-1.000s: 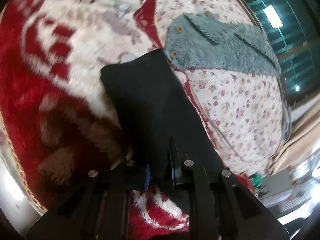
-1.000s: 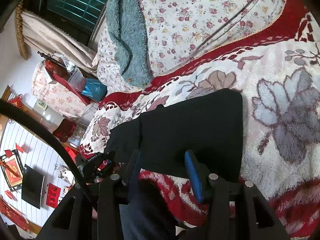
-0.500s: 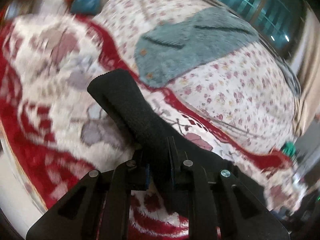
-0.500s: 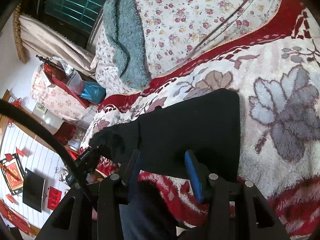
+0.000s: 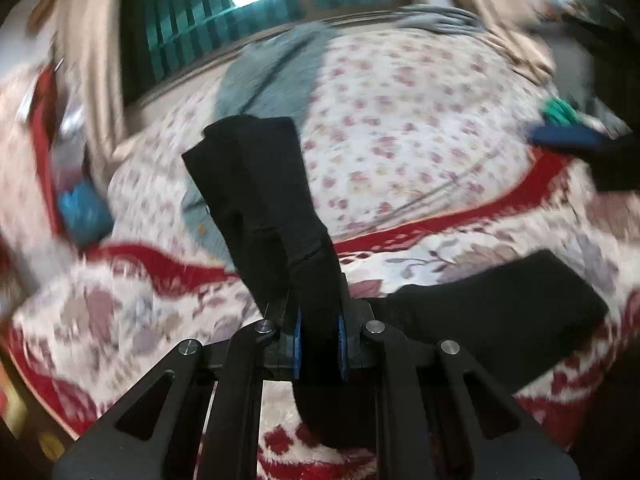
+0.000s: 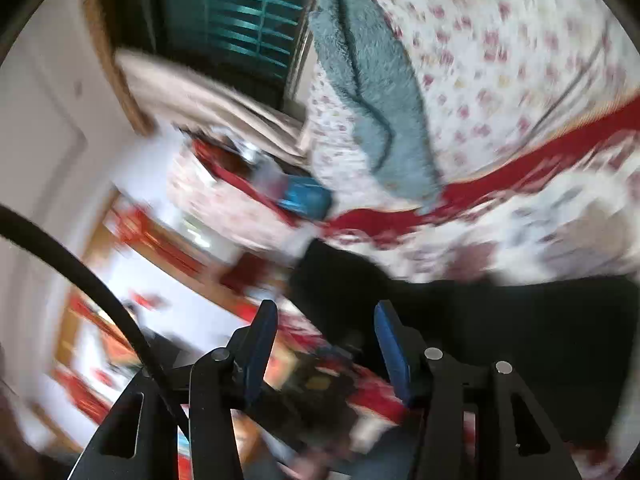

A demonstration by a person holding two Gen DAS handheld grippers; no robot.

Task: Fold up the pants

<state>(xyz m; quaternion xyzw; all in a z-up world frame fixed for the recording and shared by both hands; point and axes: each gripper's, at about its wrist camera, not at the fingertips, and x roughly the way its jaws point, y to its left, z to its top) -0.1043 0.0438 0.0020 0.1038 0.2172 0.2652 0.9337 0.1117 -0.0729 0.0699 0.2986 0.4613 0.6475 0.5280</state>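
The black pants (image 5: 260,196) lie partly on a red and cream floral blanket (image 5: 120,304). My left gripper (image 5: 319,336) is shut on one end of them and holds it up off the bed, so the cloth stands above the fingers. The rest of the pants (image 5: 500,312) lies flat at the right. In the right wrist view the pants (image 6: 500,320) lie at the lower right. My right gripper (image 6: 324,340) is open and empty, at their left end near the bed's edge.
A teal fluffy garment (image 5: 276,72) lies on a flowered quilt (image 5: 420,120) beyond the blanket, also in the right wrist view (image 6: 380,92). A window with blinds (image 5: 224,20) is behind. A blue bag (image 6: 304,196) and clutter sit beside the bed.
My left gripper has lifted its end of the pants and swung round to face the window. My right gripper has moved left toward the bed's edge, still open. Both views are blurred by motion.
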